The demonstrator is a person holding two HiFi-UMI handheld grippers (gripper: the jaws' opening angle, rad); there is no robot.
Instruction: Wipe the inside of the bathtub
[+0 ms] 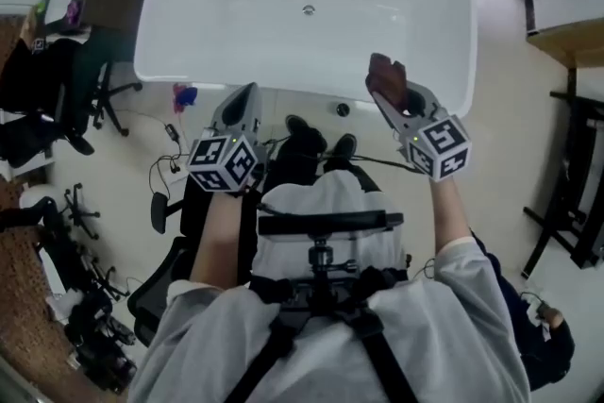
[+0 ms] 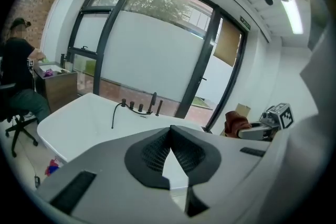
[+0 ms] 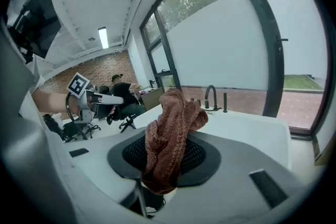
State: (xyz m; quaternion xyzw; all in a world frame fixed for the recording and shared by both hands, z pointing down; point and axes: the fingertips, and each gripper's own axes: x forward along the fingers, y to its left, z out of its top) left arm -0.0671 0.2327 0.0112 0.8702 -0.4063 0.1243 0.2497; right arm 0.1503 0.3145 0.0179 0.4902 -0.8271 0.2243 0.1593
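Head view: smooth, white, rounded-rectangular bathtub [image 1: 189, 14] lies ahead of both tools. Right gripper [image 1: 394, 97] pinches a crumpled rust-brown knitted cloth [image 3: 169, 134]. Left gripper [image 1: 241, 104] jaws pressed together, empty.

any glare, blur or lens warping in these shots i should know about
Head view: even light, the white bathtub nearly washed out, little shadow. Left gripper view: strong fisheye bends the window frame, dark corners, ceiling light blown out. Right gripper view: same warping and dark corners, the cloth sharp.
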